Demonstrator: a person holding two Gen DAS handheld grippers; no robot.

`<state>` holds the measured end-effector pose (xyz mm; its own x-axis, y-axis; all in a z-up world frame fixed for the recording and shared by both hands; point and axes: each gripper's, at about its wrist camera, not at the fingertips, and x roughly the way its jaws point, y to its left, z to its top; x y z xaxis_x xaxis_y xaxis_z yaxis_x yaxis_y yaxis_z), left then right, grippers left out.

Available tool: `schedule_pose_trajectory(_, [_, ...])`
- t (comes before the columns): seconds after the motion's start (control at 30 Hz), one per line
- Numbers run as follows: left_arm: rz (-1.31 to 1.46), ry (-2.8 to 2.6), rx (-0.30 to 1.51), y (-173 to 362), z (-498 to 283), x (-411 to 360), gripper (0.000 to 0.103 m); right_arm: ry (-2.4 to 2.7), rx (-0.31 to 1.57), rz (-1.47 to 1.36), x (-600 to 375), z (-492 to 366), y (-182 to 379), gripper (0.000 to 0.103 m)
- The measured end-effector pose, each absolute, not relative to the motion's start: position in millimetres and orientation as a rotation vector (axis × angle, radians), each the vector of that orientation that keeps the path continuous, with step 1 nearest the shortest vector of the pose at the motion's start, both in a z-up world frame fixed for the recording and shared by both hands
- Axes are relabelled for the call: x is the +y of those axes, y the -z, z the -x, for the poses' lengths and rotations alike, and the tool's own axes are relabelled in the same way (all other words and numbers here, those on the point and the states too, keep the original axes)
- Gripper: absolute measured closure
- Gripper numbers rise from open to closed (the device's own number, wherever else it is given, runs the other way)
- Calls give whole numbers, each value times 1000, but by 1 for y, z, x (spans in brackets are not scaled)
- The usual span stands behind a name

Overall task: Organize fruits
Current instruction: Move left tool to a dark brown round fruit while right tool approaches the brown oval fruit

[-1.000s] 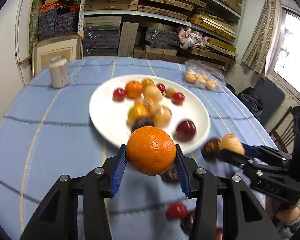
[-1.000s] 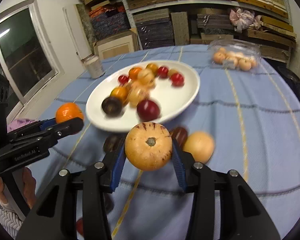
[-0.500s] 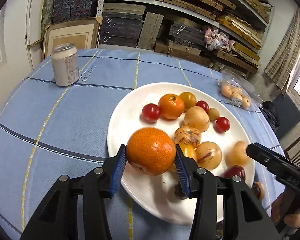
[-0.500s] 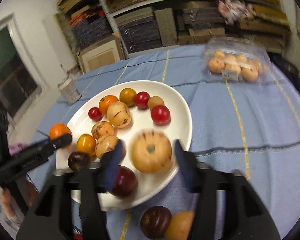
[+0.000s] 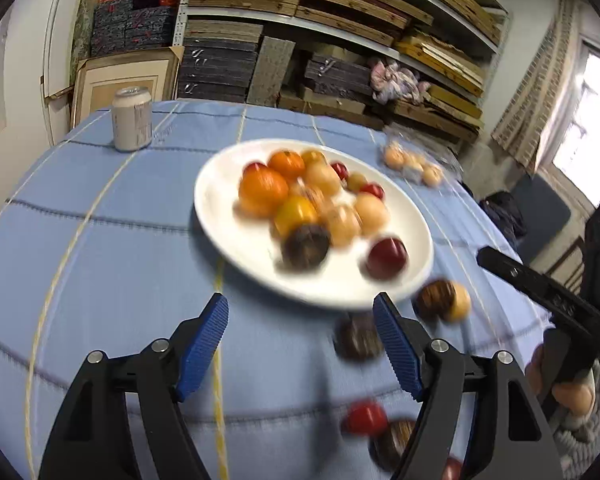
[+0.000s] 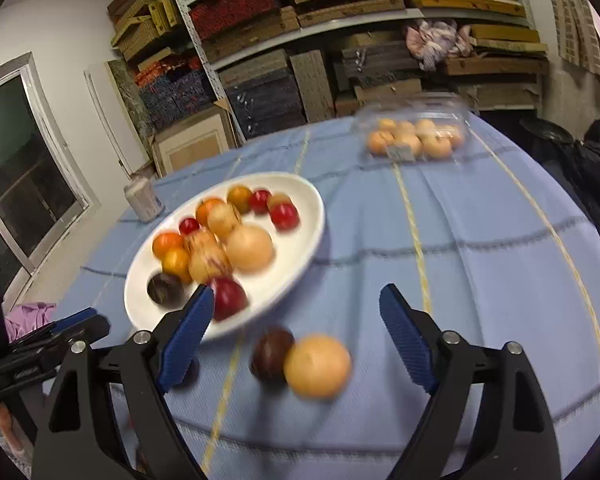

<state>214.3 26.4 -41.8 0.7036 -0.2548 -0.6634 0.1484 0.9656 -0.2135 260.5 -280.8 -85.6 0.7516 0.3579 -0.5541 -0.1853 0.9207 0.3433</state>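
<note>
Scene: round table under a blue cloth with yellow and dark stripes (image 6: 480,264); white oval plate (image 6: 300,248) already heaped with small fruits
Left gripper (image 5: 300,344): blue ribbed pads wide apart and opening, nothing between them, only bare cloth below
Right gripper (image 6: 296,338): pads wide apart and opening; nothing pressed by them
Loose fruit, right side: pale orange round fruit (image 6: 317,366) touching a dark brown round fruit (image 6: 271,354), both on the cloth just beside the plate's near rim
Key relation: this pair lies straight ahead of the right gripper, inside the gap between its fingers, the pale one nearer the middle
Loose fruit, left side: dark brown blurred fruit (image 5: 358,338) just beside the left gripper's right finger; small red fruit (image 5: 366,418) low and near
Axis: fruits are round, no long axis to line up on
Nearer hand (judgement): right for the pale fruit, left for the dark blurred one
Risk (judgement): the touching pair may roll apart when one is pinched
Blur: fruit edges are smeared, kinds uncertain
</note>
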Motion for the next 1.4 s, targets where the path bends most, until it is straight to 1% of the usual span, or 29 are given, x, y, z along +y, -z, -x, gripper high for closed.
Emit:
schedule_pose_trajectory(0.07, [120,230,760,45,-202,19,24,-286,644,-288,-289,-249,87,20])
schedule_pose_trajectory(0.13, [83,222,753,50,-190,10,21,-282,624,-302,-295,-241,86,17])
schedule_pose_trajectory(0.2, [47,225,751,53,-182,1,20,-266,610,-293,-299,-233,86,15])
schedule_pose_trajectory(0.33, [-5,221,743,58,-173,-9,20,-230,652,-195,-290,-235,96,15])
schedule_pose_trajectory(0.4, [-15,222,747,60,-172,-11,16,-244,664,-140,-279,-237,99,15])
schedule_pose_trajectory(0.6, [-2,220,756,62,-174,-8,16,-276,646,108,-238,-231,102,15])
schedule_pose_trajectory(0.8, [28,223,774,65,-177,-3,16,-311,663,91,-232,-246,104,15])
schedule_pose_trajectory(0.87, [23,226,779,66,-179,-5,16,-343,671,118,-223,-250,105,19])
schedule_pose_trajectory(0.93, [15,226,772,66,-182,-7,16,-371,696,158,-213,-255,108,31])
schedule_pose_trajectory(1.2, [-15,237,807,66,-221,-24,16,-385,706,226,-200,-265,111,30])
schedule_pose_trajectory(1.27, [-45,234,821,70,-229,-31,16,-377,714,245,-200,-270,113,32])
schedule_pose_trajectory(1.4, [-69,230,854,80,-242,-36,16,-373,751,254,-205,-282,118,32])
